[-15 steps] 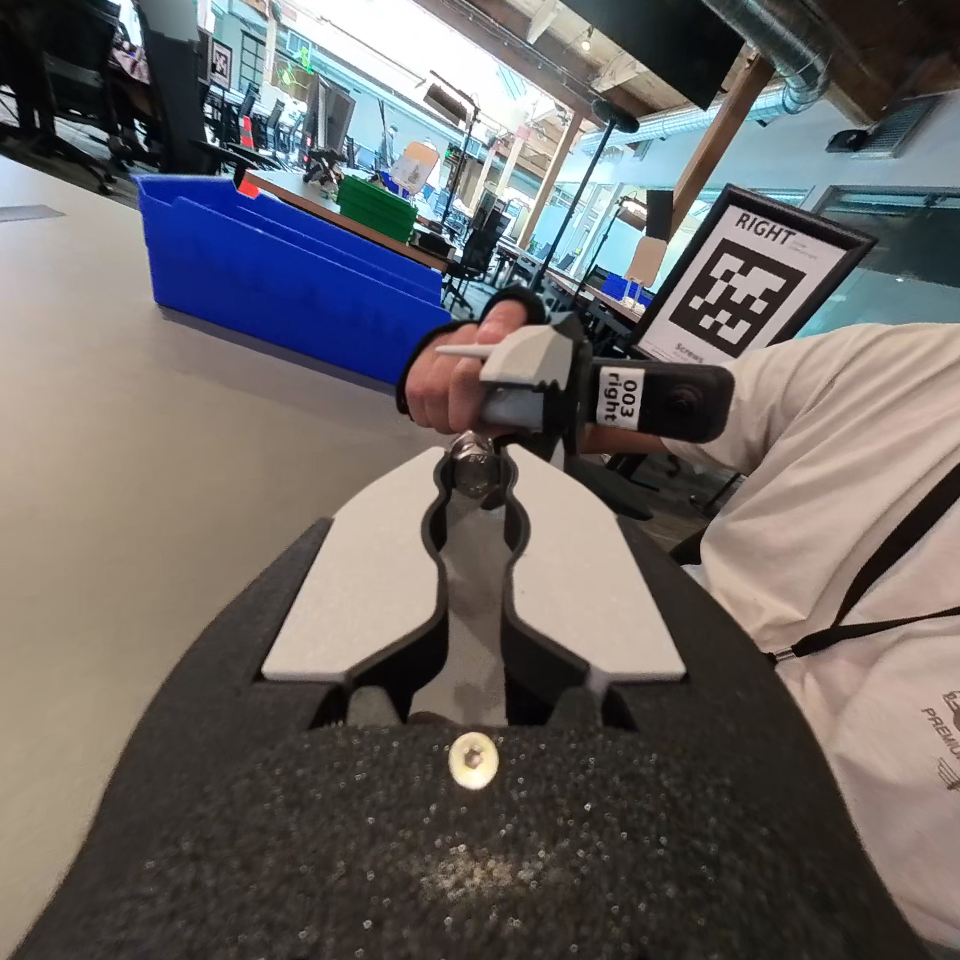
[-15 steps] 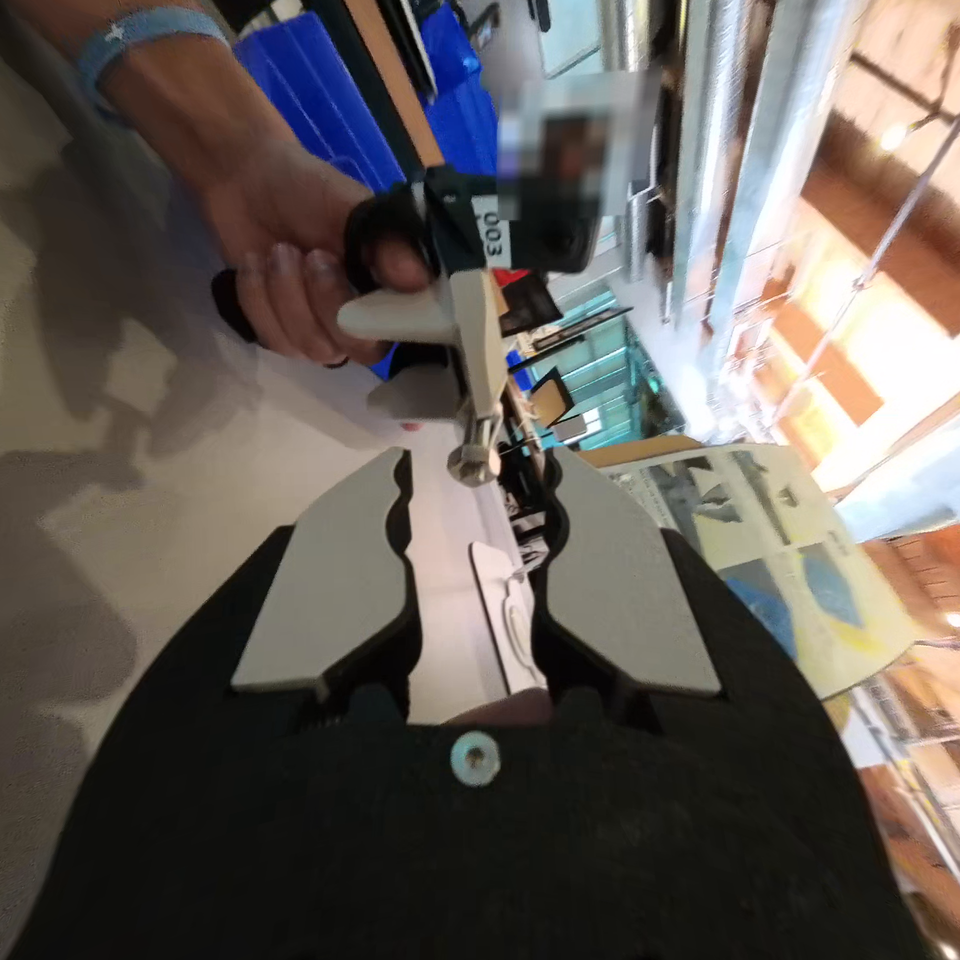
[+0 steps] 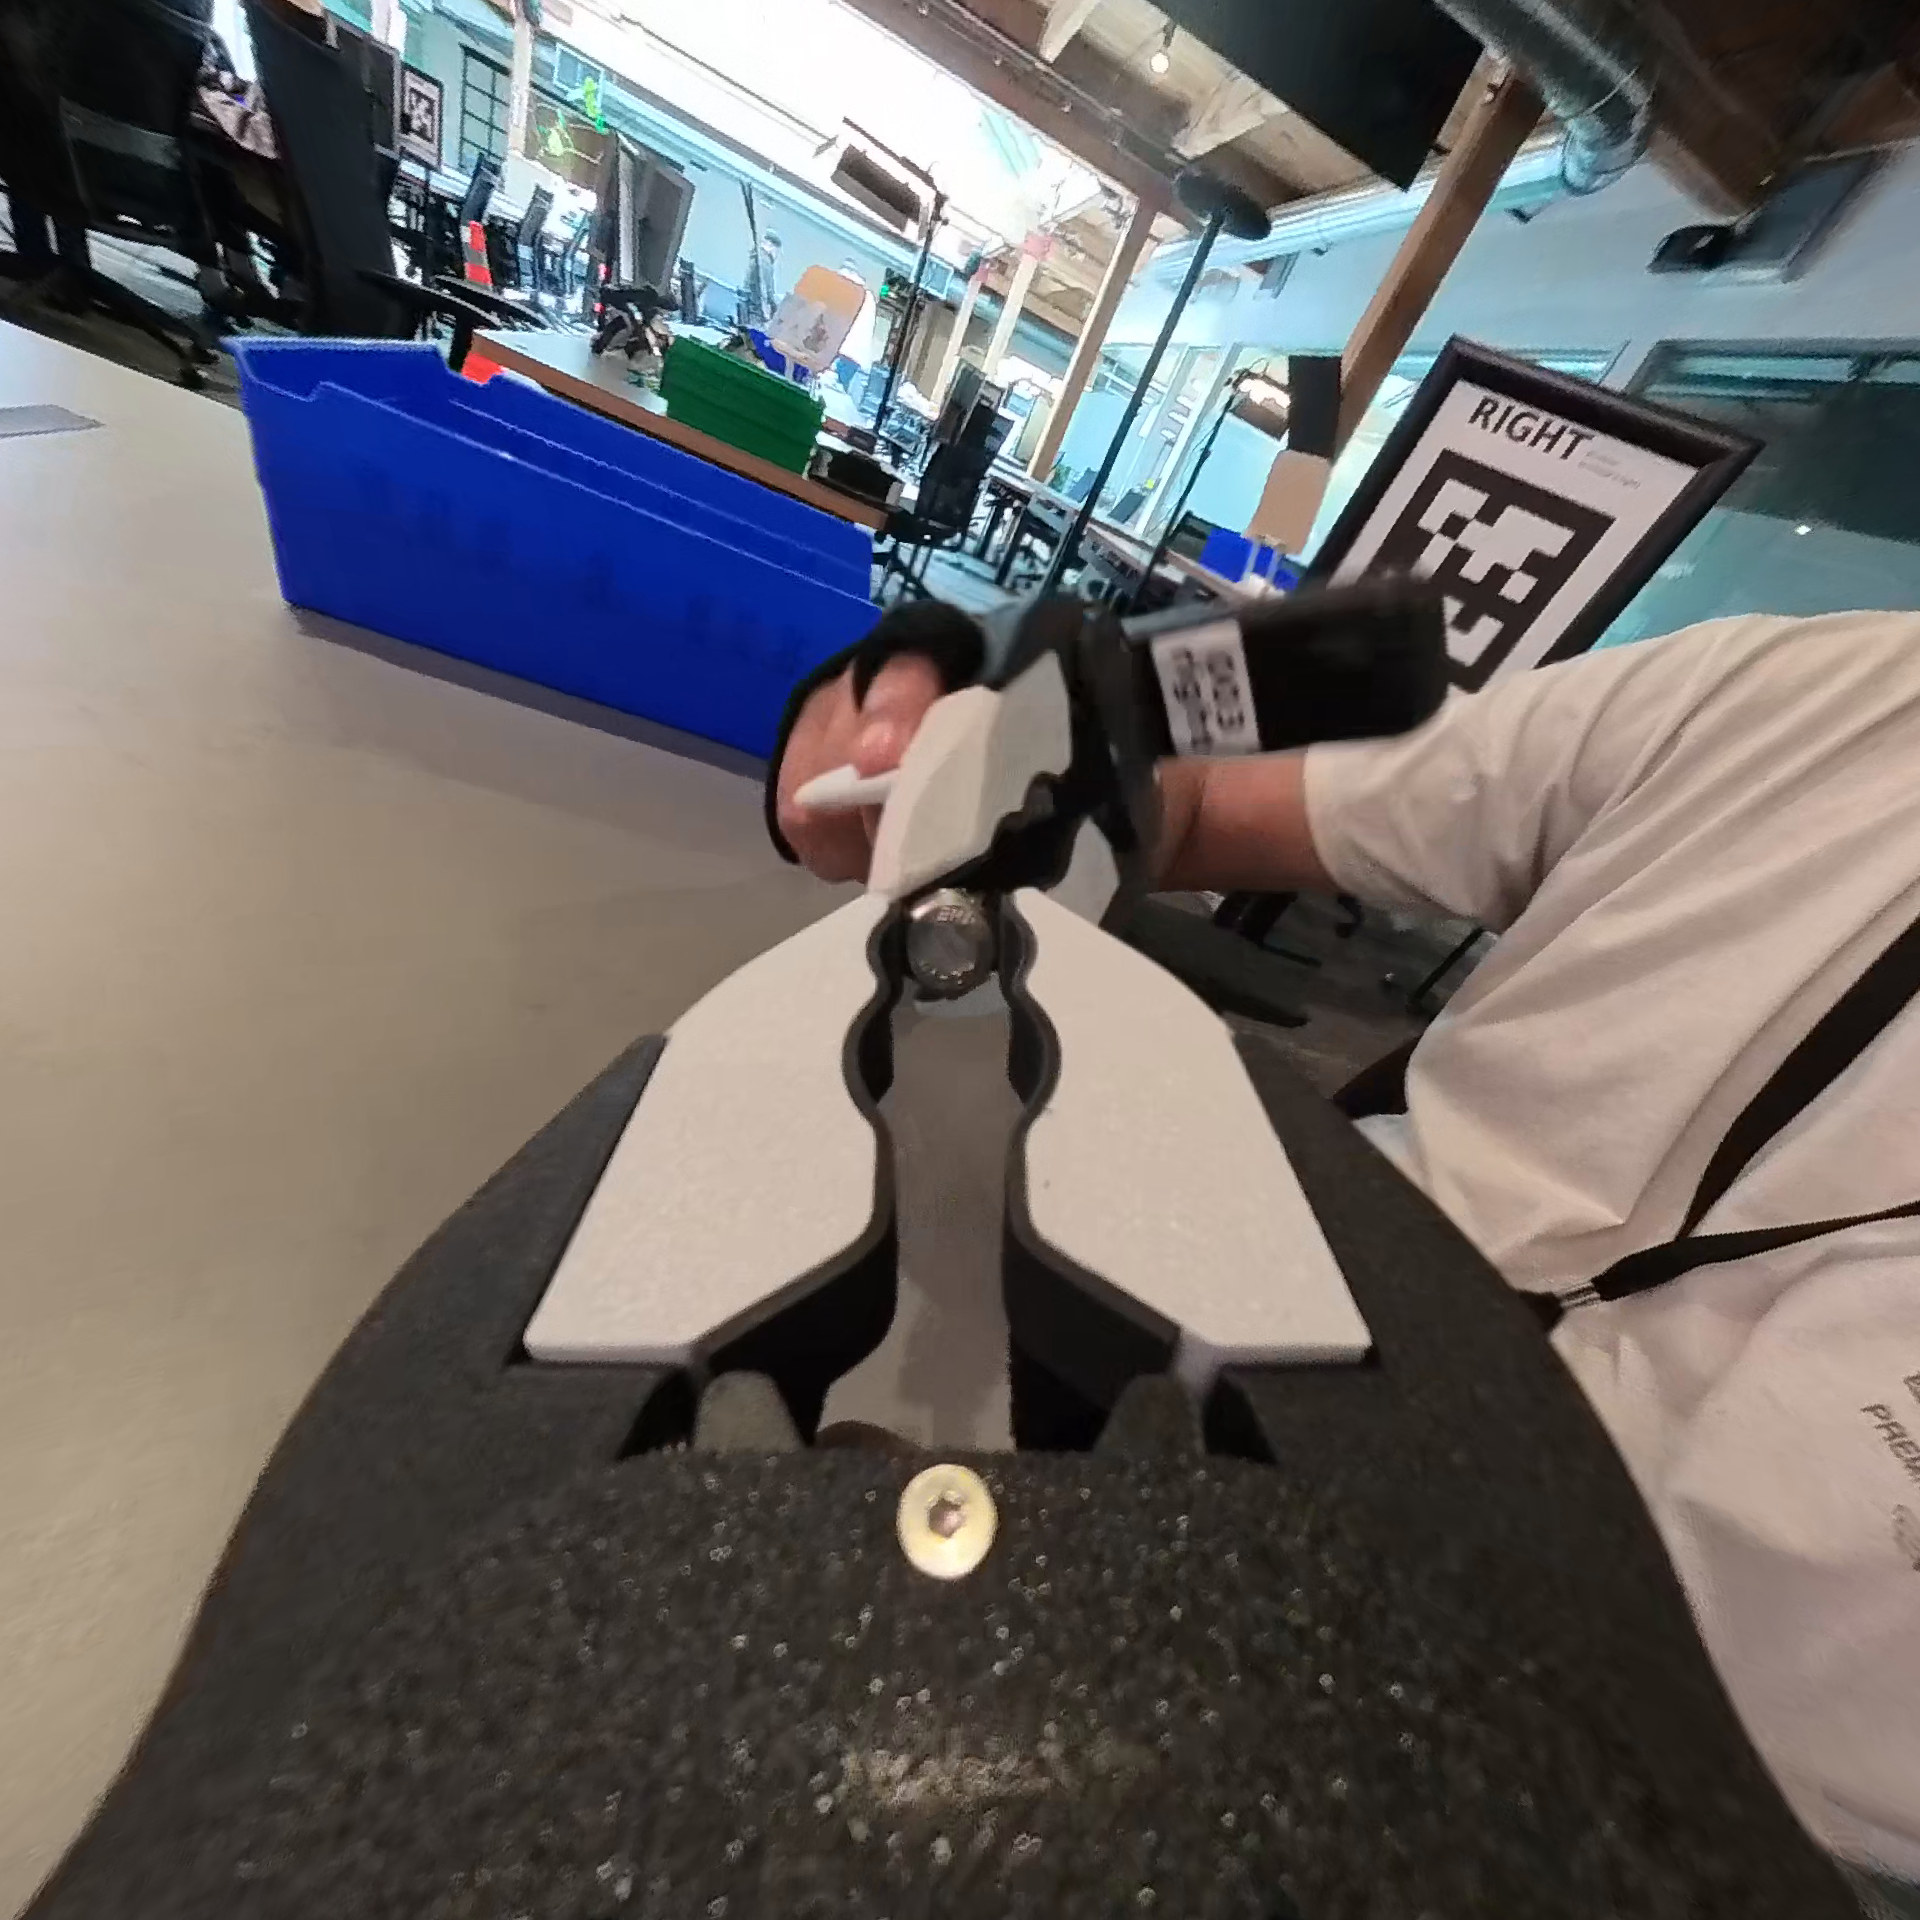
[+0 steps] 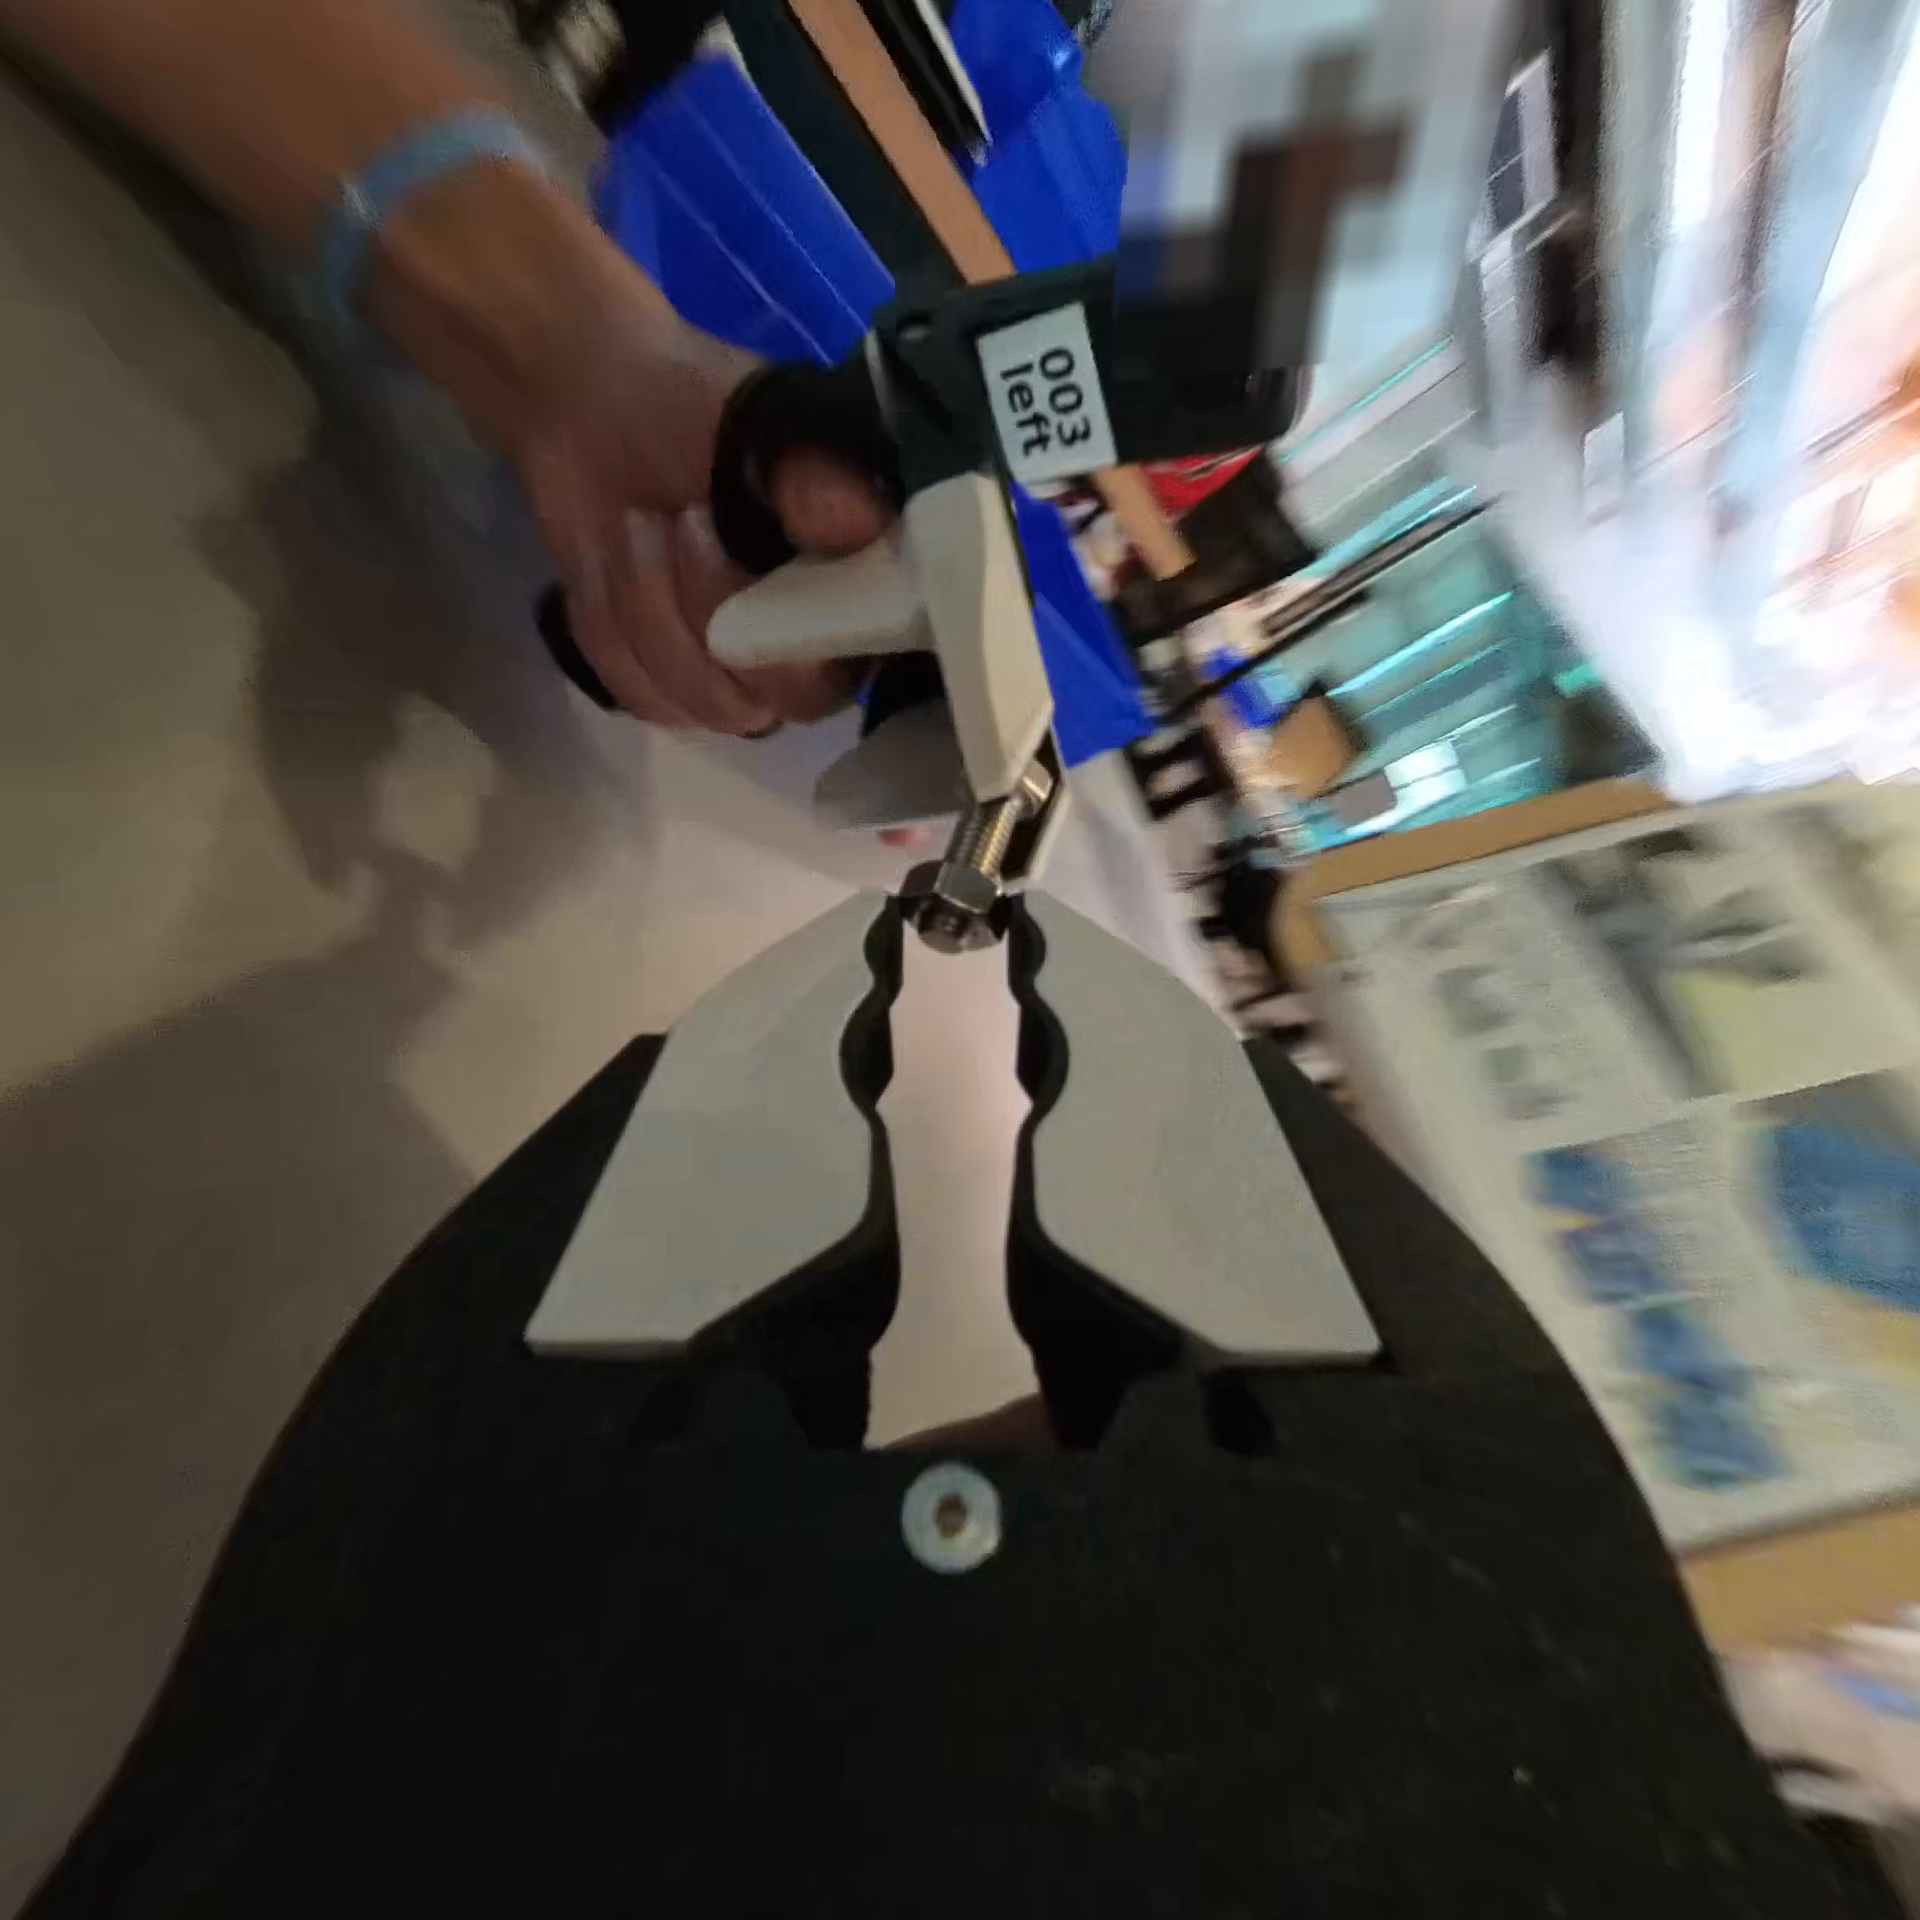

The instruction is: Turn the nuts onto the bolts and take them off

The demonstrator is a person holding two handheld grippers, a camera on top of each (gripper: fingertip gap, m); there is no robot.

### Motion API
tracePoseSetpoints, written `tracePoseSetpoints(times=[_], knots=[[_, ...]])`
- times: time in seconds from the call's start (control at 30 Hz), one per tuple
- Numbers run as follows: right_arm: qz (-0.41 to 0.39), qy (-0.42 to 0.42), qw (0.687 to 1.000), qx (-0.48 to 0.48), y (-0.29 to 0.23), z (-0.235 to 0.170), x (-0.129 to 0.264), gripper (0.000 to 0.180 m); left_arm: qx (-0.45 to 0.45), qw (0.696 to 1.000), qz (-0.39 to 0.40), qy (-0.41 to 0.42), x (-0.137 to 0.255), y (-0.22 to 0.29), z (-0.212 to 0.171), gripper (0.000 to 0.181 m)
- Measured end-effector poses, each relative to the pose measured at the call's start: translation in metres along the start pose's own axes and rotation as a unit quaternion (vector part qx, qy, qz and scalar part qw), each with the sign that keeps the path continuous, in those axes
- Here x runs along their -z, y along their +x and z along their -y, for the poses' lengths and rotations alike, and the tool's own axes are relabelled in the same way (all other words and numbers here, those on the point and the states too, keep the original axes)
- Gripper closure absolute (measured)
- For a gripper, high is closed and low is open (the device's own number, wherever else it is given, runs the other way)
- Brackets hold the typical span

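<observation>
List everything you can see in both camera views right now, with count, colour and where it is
bolt: one, silver, head clamped at the left tool's tips
nut: one, silver, on the bolt's thread end, between the right tool's tips
bin: one, blue, far side of the table
table: one, pale grey, under everything
framed sign: one, black and white, standing behind the right arm
green crates: a stack, on a farther table
left tool: one, grey fingers, shut on the bolt
right tool: one, grey fingers, closed on the nut
hands: two, each holding a tool
</observation>
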State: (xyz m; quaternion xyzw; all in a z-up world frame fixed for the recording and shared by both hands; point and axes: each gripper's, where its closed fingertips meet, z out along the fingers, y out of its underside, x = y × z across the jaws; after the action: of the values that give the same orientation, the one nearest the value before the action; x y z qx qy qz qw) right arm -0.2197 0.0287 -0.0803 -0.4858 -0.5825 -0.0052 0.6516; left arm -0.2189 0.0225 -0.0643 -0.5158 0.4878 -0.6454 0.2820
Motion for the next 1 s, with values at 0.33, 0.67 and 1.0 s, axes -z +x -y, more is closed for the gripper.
tracePoseSetpoints(times=[0.33, 0.67, 1.0], knots=[[0.281, 0.149, 0.779, -0.54, 0.008, 0.021, 0.011, 0.161, -0.04, 0.999, 0.005, -0.012, -0.002, 0.007, 0.001, 0.164], [0.343, 0.158, 0.625, -0.683, 0.011, 0.017, 0.007, 0.159, -0.084, 0.994, 0.058, -0.023, 0.001, -0.003, 0.002, 0.164], [-0.014, -0.01, 0.992, 0.127, 0.0, -0.02, 0.005, 0.144, -0.036, 0.999, 0.022, -0.021, 0.002, -0.001, -0.001, 0.164]])
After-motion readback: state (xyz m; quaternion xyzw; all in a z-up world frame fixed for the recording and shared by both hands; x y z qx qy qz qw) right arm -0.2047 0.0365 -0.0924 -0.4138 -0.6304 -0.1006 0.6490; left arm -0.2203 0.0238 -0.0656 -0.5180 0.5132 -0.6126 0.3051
